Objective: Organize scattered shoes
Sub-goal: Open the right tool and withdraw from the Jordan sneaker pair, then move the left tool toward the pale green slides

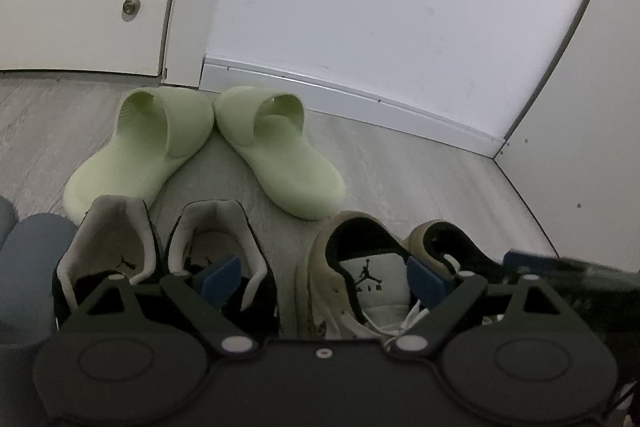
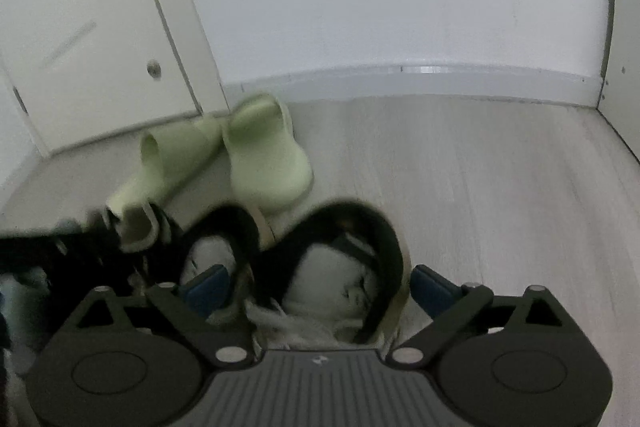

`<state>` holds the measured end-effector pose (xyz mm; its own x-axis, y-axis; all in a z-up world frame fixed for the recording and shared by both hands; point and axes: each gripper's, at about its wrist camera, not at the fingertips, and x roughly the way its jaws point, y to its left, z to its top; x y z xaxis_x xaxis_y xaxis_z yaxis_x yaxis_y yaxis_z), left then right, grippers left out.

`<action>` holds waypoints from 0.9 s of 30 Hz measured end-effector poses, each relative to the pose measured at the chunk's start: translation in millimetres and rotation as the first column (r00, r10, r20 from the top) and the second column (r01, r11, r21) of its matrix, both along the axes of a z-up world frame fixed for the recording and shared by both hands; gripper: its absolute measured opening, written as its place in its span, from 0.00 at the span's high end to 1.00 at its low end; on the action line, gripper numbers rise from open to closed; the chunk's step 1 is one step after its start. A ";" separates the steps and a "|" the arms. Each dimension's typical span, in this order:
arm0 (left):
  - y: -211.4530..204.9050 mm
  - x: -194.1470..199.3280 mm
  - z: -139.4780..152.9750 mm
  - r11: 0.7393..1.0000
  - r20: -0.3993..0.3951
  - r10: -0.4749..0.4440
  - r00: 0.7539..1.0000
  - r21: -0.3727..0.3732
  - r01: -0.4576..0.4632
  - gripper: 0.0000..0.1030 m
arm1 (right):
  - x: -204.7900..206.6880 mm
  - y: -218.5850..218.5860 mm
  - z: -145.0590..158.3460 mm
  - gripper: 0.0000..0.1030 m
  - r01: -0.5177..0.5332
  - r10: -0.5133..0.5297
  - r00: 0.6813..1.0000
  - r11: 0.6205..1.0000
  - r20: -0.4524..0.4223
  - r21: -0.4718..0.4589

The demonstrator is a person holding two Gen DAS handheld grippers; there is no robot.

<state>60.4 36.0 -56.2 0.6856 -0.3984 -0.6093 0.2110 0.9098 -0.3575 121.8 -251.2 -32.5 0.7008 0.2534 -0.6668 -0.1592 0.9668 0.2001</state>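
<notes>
Left wrist view shows my left gripper spread wide and holding nothing, one blue pad over the opening of a black sneaker, the other beside the tongue of a tan sneaker. Lower left sits the second black sneaker, lower right the second tan one, so both pairs stand side by side, heels away from me. Above them, mid-frame, the two green slippers lie near the baseboard, toes touching and heels splayed. In the right wrist view my right gripper also stands wide, its pads either side of a tan sneaker without pressing on it, as far as the blur lets me tell. I judge the sorting nearly done: sneakers are paired, and the slippers, at most, want straightening.
</notes>
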 end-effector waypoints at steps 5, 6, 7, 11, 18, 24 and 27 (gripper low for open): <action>-3.2 5.4 0.3 1.000 -0.009 0.014 1.000 -0.001 -0.014 0.12 | -0.8 -2.8 5.3 0.00 0.020 -0.020 0.996 1.000 0.086 -0.006; -4.5 6.8 0.6 1.000 -0.009 0.015 1.000 0.003 -0.015 0.12 | -0.4 -2.7 5.5 0.00 0.019 -0.018 0.996 1.000 0.092 -0.010; -6.9 9.9 1.3 1.000 -0.007 0.016 1.000 0.011 -0.016 0.12 | -0.3 -3.1 5.3 0.00 0.019 -0.018 0.995 1.000 0.102 -0.017; -7.5 18.7 4.5 1.000 0.006 0.023 1.000 0.017 -0.023 0.12 | 5.7 -5.3 6.0 0.00 0.036 -0.034 0.993 0.999 0.109 -0.015; 9.2 50.5 12.7 0.997 0.025 0.078 0.997 0.017 -0.078 0.12 | 21.8 -3.2 7.9 0.00 0.039 -0.038 0.994 0.999 0.103 -0.009; 23.0 90.3 13.6 0.992 0.041 0.108 0.993 0.067 -0.111 0.12 | 33.3 -0.6 5.5 0.00 0.046 -0.044 0.994 0.999 0.099 -0.019; 27.7 114.7 8.4 0.987 0.051 0.105 0.993 0.119 -0.111 0.12 | 34.8 -1.8 4.0 0.00 0.033 -0.033 0.994 0.999 0.109 0.004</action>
<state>175.2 63.7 -47.8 0.7478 -0.2455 -0.6169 0.1220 0.9641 -0.2357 156.7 -253.0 -28.5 0.7771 0.2305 -0.5856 -0.1483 0.9714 0.1856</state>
